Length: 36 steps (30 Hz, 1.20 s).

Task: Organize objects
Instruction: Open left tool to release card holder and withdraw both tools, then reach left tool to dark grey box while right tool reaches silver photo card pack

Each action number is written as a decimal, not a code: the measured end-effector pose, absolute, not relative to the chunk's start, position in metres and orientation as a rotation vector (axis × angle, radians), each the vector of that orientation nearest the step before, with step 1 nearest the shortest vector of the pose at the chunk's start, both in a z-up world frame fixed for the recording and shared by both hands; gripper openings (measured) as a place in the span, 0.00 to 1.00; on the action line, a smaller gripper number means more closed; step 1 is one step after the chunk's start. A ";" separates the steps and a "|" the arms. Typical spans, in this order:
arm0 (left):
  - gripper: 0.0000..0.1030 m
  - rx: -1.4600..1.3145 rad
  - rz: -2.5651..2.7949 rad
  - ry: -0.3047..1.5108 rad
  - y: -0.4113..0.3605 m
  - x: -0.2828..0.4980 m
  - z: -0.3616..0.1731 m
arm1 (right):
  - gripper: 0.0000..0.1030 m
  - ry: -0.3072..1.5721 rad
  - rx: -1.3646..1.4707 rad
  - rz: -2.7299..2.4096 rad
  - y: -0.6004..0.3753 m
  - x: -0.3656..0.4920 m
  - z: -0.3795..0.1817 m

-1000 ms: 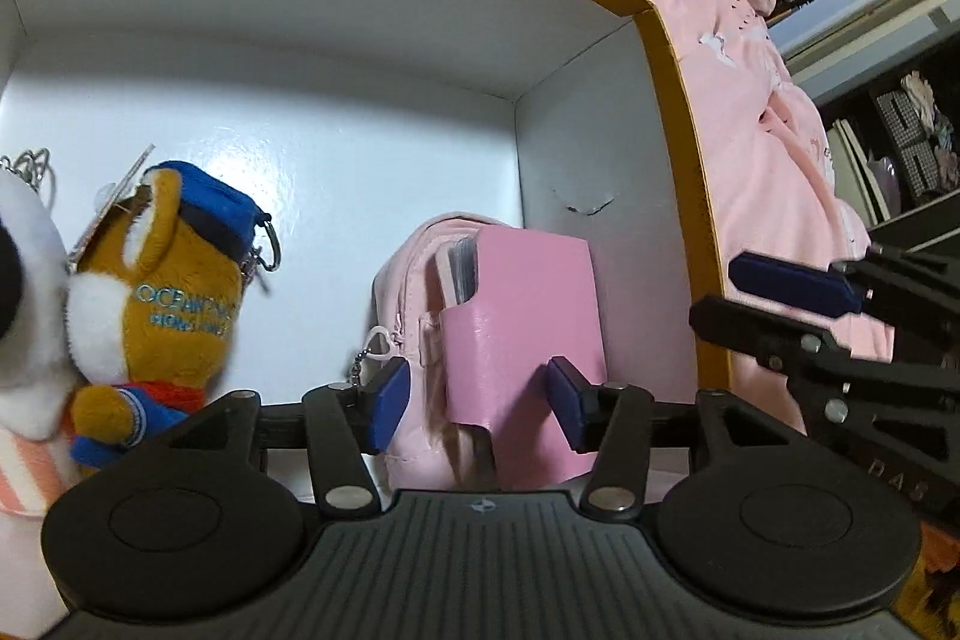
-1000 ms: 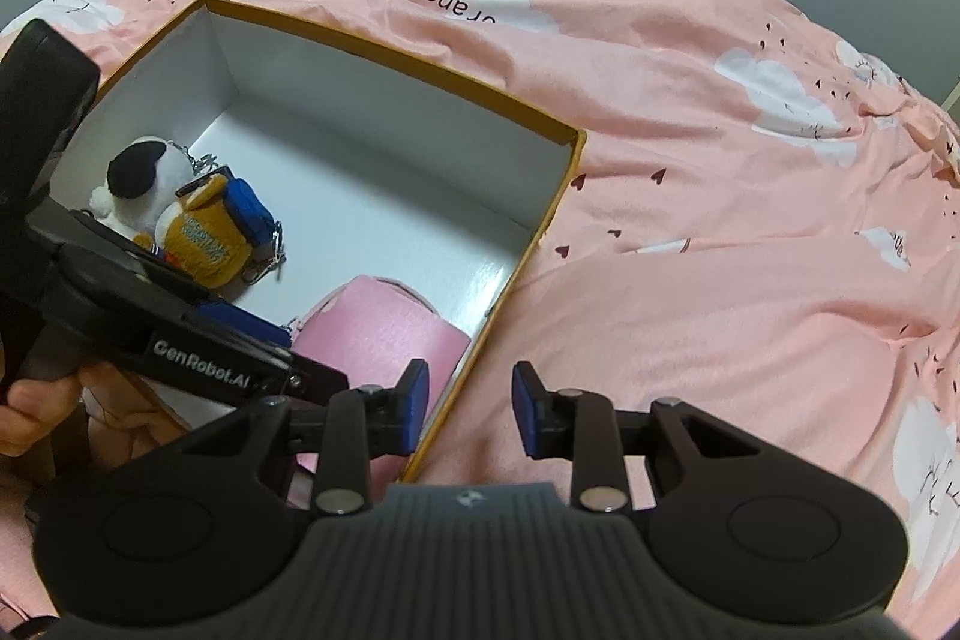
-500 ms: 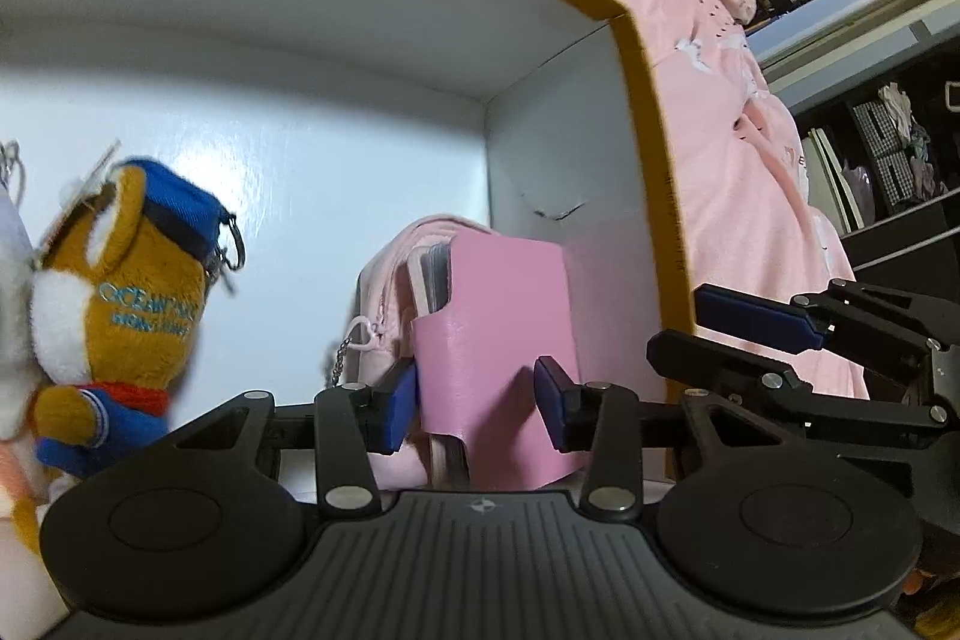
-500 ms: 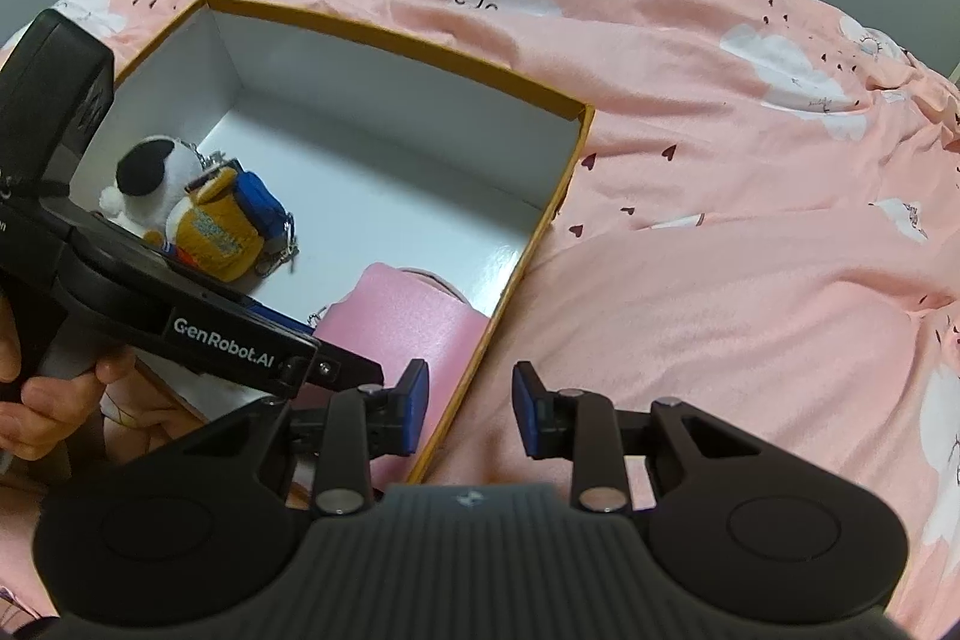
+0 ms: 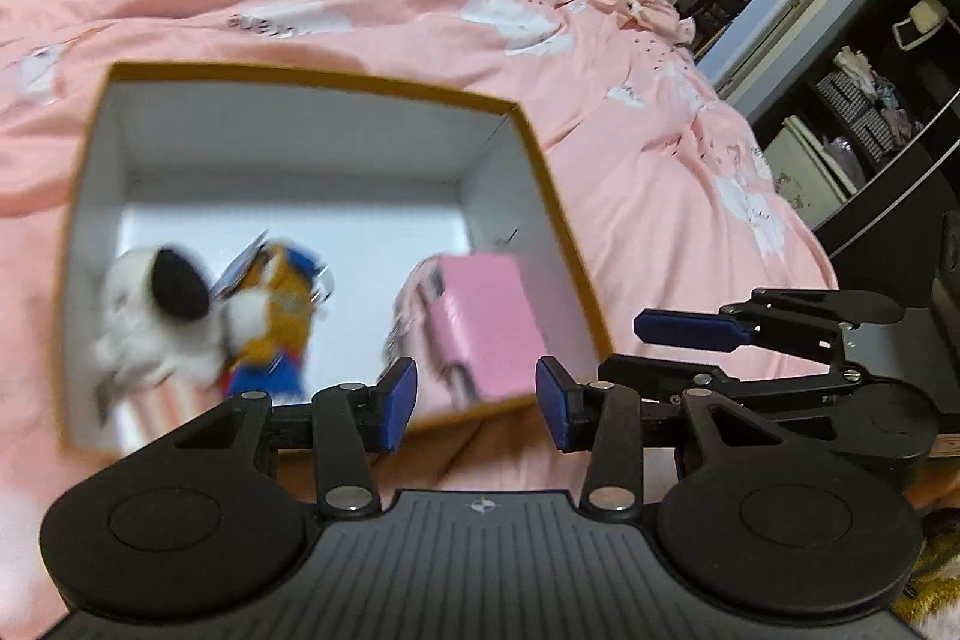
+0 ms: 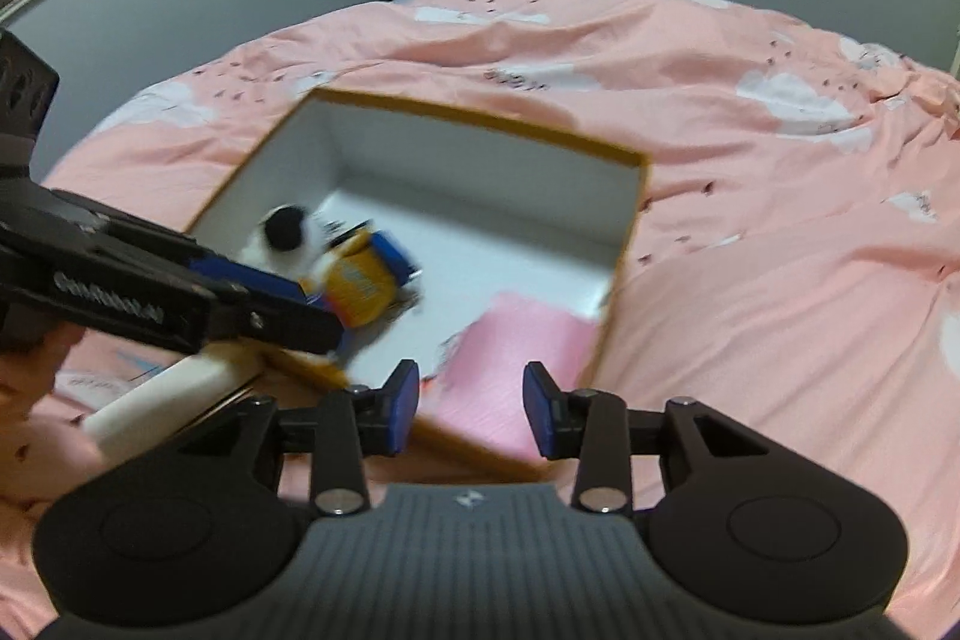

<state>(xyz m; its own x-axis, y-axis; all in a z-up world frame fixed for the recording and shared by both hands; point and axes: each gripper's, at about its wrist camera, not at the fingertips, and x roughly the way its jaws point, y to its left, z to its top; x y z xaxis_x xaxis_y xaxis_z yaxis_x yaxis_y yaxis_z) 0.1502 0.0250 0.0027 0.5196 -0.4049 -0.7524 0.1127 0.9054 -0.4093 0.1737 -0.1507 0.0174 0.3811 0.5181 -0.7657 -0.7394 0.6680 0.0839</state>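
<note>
Box [image 5: 558,220] with a mustard rim and white inside sits open on the pink bed [image 5: 660,148], and three things lie on its floor: a pink pouch [image 5: 486,316] against the near right wall, an orange plush keychain in a blue cap [image 5: 282,316] toward the left, and a white plush dog with a black ear [image 5: 156,316] touching it on the far left. My reading is that the pouch is already placed and both tools are clear of the box, so the step in hand is a clean retreat. To do it well, lift straight up past the rim before swinging sideways, so no finger catches the cardboard wall or drags the pouch; the pictures are blurred, so slower is safer.

Left hand-held gripper [image 5: 474,406] hovers above the box's near edge, tilted down toward the pouch, jaws spread and empty. Right hand-held gripper [image 6: 471,415] hangs over the near right corner at a similar downward tilt, jaws likewise apart with nothing between them. The two tools sit close together, the right one just beside the left. A white cylindrical object [image 6: 162,400] lies outside the box under the left tool; I cannot tell what it is.
</note>
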 end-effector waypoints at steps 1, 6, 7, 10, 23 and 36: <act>0.48 -0.328 -0.296 0.989 0.027 0.142 0.002 | 0.39 0.869 -0.284 0.827 -0.150 0.168 0.015; 0.48 -0.314 -0.211 1.025 0.047 0.101 -0.006 | 0.39 0.974 -0.226 0.880 -0.151 0.143 -0.011; 0.48 -0.312 -0.202 1.042 0.049 0.094 -0.010 | 0.39 1.001 -0.220 0.887 -0.150 0.138 -0.018; 0.48 -0.310 -0.168 1.073 0.056 0.075 -0.019 | 0.39 1.059 -0.212 0.887 -0.150 0.127 -0.034; 0.53 -0.150 -0.151 1.079 0.039 0.030 -0.031 | 0.52 1.220 -0.155 0.919 -0.142 0.090 -0.075; 0.60 0.019 -0.302 1.094 0.005 0.023 -0.048 | 0.41 1.197 -0.171 0.895 -0.134 0.092 -0.084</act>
